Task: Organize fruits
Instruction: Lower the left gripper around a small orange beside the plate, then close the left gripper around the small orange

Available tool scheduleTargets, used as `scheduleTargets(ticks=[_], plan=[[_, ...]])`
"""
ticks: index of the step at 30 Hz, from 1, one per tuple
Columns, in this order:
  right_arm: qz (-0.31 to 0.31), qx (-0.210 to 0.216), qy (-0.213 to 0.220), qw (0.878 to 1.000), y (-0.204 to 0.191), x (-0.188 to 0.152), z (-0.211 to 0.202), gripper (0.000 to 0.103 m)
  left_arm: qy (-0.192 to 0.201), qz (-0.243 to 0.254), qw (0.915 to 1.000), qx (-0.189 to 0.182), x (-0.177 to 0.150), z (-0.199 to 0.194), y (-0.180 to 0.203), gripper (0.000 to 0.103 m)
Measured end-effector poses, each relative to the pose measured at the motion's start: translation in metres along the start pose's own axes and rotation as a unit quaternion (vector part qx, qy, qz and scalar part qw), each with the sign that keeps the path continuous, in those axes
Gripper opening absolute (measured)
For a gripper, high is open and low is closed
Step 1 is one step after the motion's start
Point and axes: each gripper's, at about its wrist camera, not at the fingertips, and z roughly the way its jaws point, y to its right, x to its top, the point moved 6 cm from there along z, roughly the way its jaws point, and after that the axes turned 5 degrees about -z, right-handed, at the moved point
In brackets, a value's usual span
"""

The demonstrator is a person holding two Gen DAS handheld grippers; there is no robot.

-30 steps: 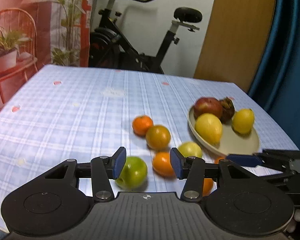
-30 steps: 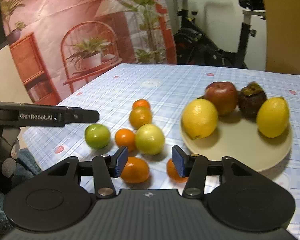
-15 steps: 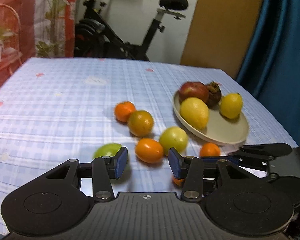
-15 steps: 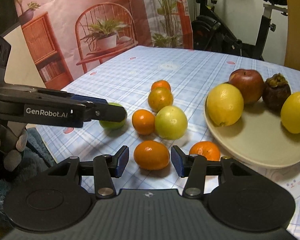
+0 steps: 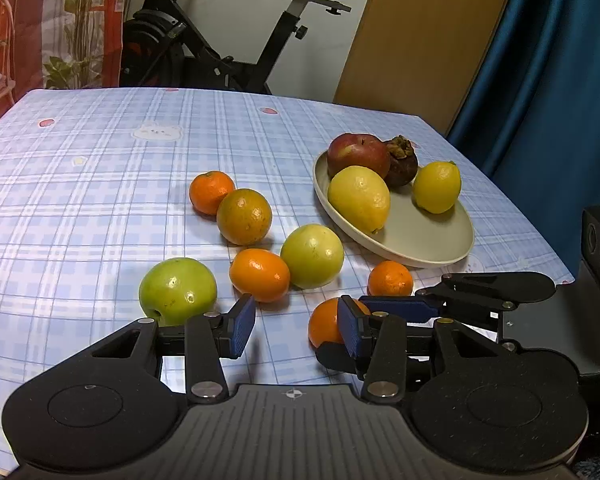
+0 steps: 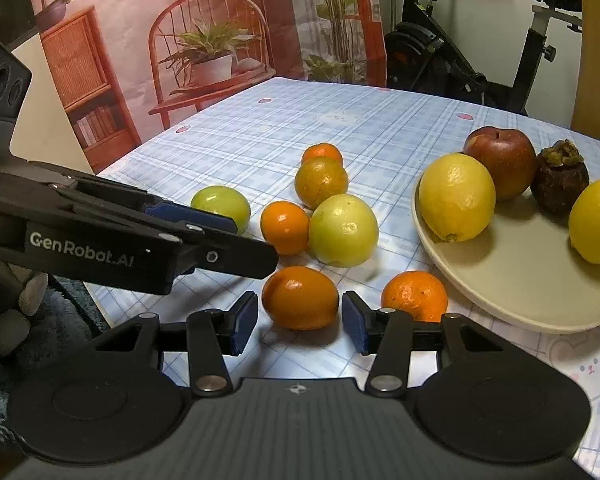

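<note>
Several oranges and two green apples lie loose on the blue checked tablecloth. A beige plate [image 5: 440,248] holds a red apple [image 5: 358,154], a mangosteen [image 5: 402,160] and two lemons [image 5: 358,198]. My right gripper [image 6: 300,322] is open, and its fingertips flank the nearest orange [image 6: 300,298] with a small gap on each side. My left gripper [image 5: 296,328] is open over bare cloth, with nothing between its fingers. A green apple [image 5: 176,292] sits just left of the left gripper's left finger. Its right finger partly hides that nearest orange [image 5: 324,322].
The other fruits cluster left of the plate: a yellow-green apple [image 6: 342,230], an orange [image 6: 414,294] by the plate rim and further oranges [image 6: 320,182] behind. The left gripper's arm [image 6: 100,240] crosses the right wrist view. An exercise bike stands beyond the table.
The left gripper swung right, so the green apple went from between its fingers to outside its left finger. The right gripper shifted until the nearest orange sat centred between its fingertips.
</note>
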Motion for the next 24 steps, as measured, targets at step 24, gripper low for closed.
scheduleTargets(ticks=[24], plan=[[-0.010,0.000,0.017,1.000,-0.0008,-0.0015,-0.0023,0.046,0.003,-0.022,0.9995,0.022,0.0035,0.0070,-0.0062,0.048]])
